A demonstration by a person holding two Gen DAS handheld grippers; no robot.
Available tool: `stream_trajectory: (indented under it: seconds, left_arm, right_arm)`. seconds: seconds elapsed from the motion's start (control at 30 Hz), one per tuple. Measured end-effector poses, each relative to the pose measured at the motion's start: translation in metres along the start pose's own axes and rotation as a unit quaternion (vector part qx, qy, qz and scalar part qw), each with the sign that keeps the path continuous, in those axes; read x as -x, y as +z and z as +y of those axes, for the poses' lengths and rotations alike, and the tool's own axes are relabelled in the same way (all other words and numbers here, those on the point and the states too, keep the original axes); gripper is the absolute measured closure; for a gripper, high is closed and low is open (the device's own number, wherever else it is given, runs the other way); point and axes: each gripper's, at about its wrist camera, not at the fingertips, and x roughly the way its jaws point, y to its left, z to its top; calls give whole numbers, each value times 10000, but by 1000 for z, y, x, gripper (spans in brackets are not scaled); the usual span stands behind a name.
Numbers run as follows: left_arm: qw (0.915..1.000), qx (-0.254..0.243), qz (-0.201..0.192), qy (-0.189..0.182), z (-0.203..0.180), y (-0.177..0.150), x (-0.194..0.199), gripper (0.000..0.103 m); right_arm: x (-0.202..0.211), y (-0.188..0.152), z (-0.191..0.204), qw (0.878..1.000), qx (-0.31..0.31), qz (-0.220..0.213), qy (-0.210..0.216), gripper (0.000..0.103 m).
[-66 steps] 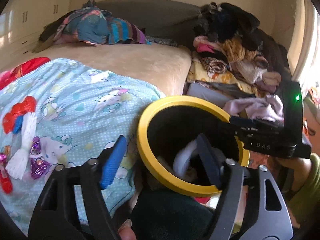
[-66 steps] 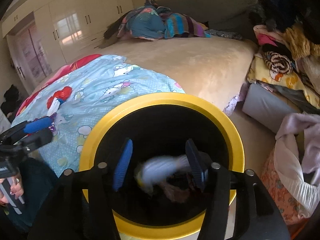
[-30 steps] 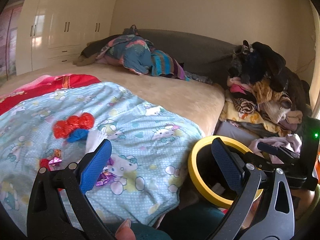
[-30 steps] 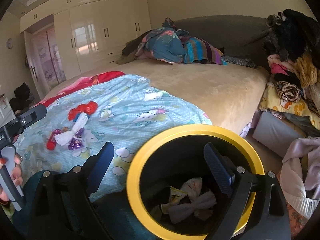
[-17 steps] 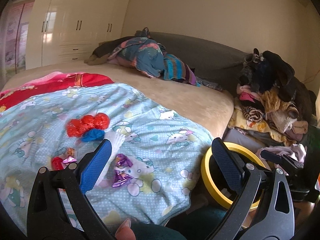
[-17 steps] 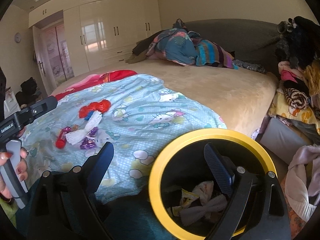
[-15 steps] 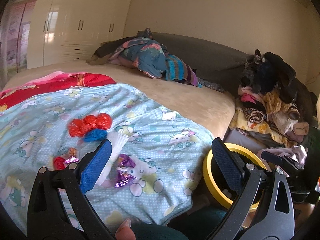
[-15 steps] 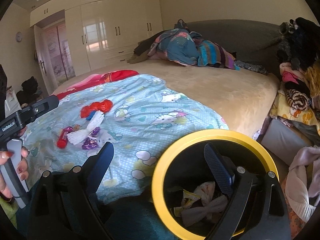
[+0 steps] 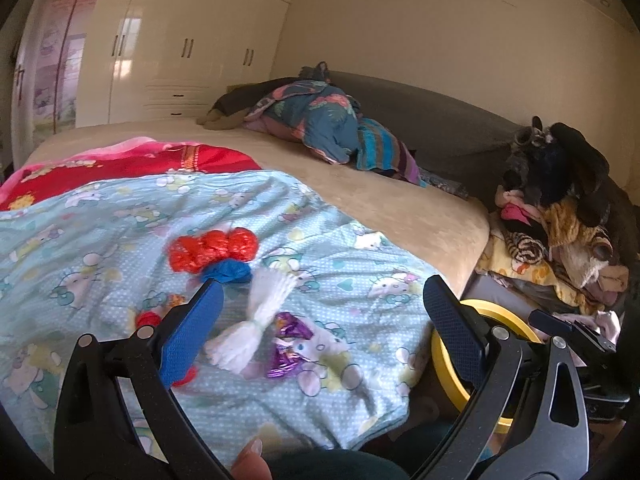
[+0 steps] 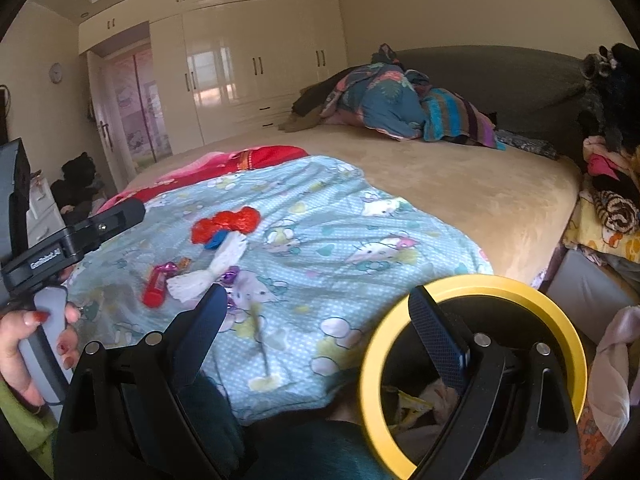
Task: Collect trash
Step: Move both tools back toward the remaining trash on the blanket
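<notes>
Trash lies on the light-blue cartoon blanket (image 9: 100,216): a red crumpled wrapper (image 9: 212,250), a blue scrap (image 9: 226,272), a white twisted paper (image 9: 256,320), purple foil wrappers (image 9: 288,344) and a red tube (image 10: 156,284). My left gripper (image 9: 322,284) hangs open just short of the white paper, holding nothing. The right gripper (image 10: 318,292) is open and empty, between the blanket's edge and the yellow-rimmed black bin (image 10: 472,282). Crumpled paper (image 10: 408,400) lies in the bin. The left wrist view shows the bin rim (image 9: 516,320) at the lower right.
A beige bed (image 9: 392,208) carries a red blanket (image 9: 120,164) and a heap of bedding (image 9: 320,128) at its far side. Piled clothes (image 9: 560,220) stand right of the bin. Cream wardrobes (image 10: 256,64) line the far wall. A hand (image 10: 24,344) holds the left gripper's handle.
A white paper between the right gripper's fingers dropped into the bin, and its jaws spread wide. Both grippers have since risen and swung left, from over the bin toward the blanket.
</notes>
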Motion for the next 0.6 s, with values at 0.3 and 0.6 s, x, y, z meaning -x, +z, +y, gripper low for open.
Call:
stream_trajectory:
  seconds: [0.3,0.6]
  left_arm:
    - [9990,288,-21,327,35,3,5,11]
    - [9950,698,50,717,77,-1,5,11]
  right_arm:
    - [-17,7,27,9997,100,43,232,14]
    - [-47,13,55,9984,272,215,454,11]
